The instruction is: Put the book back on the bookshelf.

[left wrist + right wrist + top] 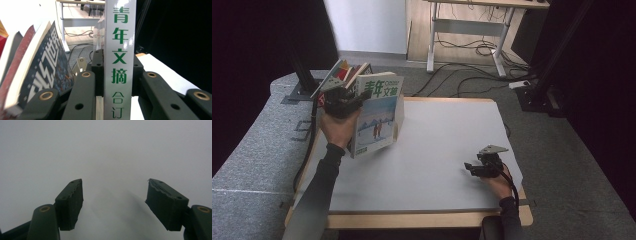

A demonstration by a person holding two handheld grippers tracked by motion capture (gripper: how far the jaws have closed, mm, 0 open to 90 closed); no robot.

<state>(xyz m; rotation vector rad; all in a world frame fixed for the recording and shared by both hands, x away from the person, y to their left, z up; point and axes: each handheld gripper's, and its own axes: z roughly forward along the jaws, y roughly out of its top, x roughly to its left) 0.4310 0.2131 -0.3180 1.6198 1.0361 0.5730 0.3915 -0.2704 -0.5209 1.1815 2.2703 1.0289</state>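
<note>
High view: raised left gripper (354, 100) clamps magazine (379, 112) spine reading "青年文摘"; right gripper (474, 169) rests released on table (437, 150).

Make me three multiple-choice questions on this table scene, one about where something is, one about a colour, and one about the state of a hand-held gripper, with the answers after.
1. Where is the magazine?
A. Lying flat at the table's middle
B. Held up at the table's far left, beside the other books
C. Under the right hand-held gripper

2. What colour are the characters on the magazine's spine?
A. Green
B. Red
C. Black

3. How does the left hand-held gripper stand?
A. Open over bare table
B. Shut with nothing in it
C. Shut on the magazine's spine

Answers: 1 B, the high view shows it raised at the far left next to the leaning books. 2 A, the left gripper view shows green characters on a white spine. 3 C, both jaws press against the spine's sides.
</note>
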